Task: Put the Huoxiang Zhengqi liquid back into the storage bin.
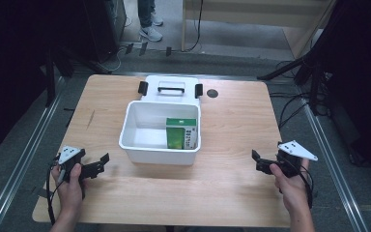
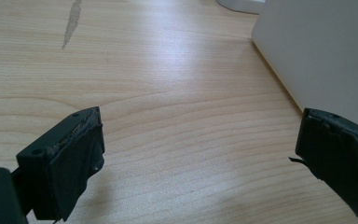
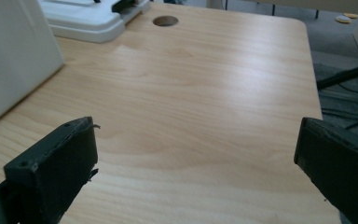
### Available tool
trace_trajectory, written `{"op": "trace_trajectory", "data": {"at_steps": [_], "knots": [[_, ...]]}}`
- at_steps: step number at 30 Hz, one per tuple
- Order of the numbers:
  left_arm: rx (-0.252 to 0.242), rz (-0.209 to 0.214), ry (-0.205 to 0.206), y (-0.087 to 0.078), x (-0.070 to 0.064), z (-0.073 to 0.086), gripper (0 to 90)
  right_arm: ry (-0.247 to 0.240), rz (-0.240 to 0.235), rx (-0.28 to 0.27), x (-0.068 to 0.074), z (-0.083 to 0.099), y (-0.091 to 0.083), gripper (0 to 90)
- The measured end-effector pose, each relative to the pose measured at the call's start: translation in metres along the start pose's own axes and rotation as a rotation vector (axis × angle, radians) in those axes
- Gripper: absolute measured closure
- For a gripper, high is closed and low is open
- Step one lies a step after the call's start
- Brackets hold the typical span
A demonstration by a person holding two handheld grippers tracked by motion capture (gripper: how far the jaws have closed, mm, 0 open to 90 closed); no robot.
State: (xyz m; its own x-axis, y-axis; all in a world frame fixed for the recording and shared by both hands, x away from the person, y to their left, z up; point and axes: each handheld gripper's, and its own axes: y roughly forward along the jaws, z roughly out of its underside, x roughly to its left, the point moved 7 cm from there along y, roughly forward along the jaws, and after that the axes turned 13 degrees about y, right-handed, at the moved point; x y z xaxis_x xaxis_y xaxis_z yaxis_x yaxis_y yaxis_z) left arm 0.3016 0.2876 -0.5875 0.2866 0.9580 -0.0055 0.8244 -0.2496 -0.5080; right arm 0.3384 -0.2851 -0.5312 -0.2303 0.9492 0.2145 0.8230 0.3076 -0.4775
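Note:
A white plastic bin stands open at the middle of the wooden table. Inside it, at the right, a green and white carton stands upright. The bin's white lid, with a handle and black latches, lies flat just behind it. My left gripper rests low near the table's front left, open and empty; the bin's wall is to its right. My right gripper is at the front right, also open and empty, with the bin wall and lid to its left.
A round cable hole sits in the table to the right of the lid. A scratch marks the wood at the left. A person's legs stand beyond the table, and dark stand legs and cables lie at the right.

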Motion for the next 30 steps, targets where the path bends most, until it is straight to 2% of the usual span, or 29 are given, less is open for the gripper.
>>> {"op": "trace_trajectory", "data": {"at_steps": [8,14,17,24,30], "knots": [[-0.003,-0.004,0.001,0.000,0.000,0.000,2.1,0.040,0.037,0.012,-0.028,0.028,-0.016,0.0],[0.000,-0.005,0.003,0.000,0.000,0.000,2.1,0.062,0.061,0.009,-0.044,0.046,-0.029,0.0],[-0.001,-0.007,0.003,0.000,0.000,0.000,2.1,0.068,0.089,0.006,-0.052,0.054,-0.035,0.0],[0.002,-0.007,0.007,0.000,0.000,0.000,2.1,0.082,0.104,-0.003,-0.060,0.069,-0.049,0.0],[0.001,-0.007,0.007,0.000,0.000,0.000,2.1,0.098,0.097,-0.031,-0.060,0.072,-0.056,0.0]]}}
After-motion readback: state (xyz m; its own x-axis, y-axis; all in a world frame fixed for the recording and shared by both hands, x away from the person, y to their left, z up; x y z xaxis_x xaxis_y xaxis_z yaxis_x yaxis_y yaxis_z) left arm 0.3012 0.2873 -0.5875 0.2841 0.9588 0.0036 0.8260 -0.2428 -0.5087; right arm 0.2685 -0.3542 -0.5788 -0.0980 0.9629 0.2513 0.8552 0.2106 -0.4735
